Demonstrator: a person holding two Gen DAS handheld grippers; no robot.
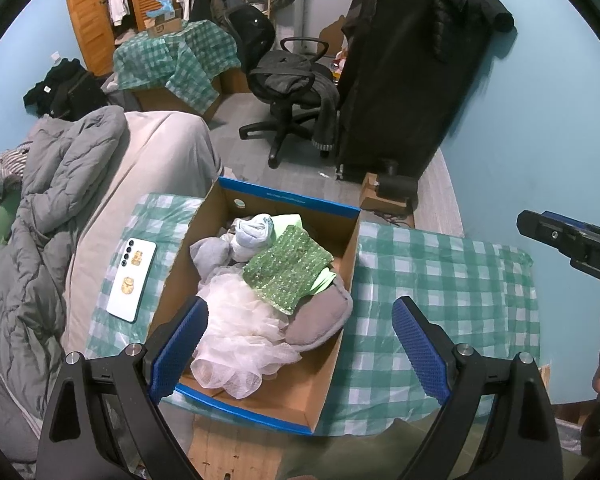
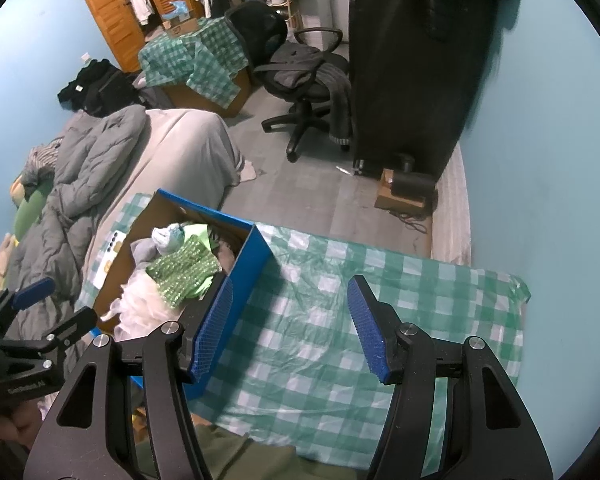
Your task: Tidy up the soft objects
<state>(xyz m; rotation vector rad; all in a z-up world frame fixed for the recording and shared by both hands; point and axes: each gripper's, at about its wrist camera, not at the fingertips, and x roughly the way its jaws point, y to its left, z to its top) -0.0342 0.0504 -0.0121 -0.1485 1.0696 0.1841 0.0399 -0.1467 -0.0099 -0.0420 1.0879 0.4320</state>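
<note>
Your left tongs [image 1: 300, 344] hang spread above the clothes-filled box [image 1: 260, 412]; your right tongs [image 2: 292, 328] spread, empty, over the bench [image 2: 420, 288].

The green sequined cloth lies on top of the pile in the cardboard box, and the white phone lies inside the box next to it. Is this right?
Not quite. The white phone lies outside the cardboard box, on the checkered cloth to its left, as the left wrist view shows. The green sequined cloth does lie on top of the pile in the box.
</note>
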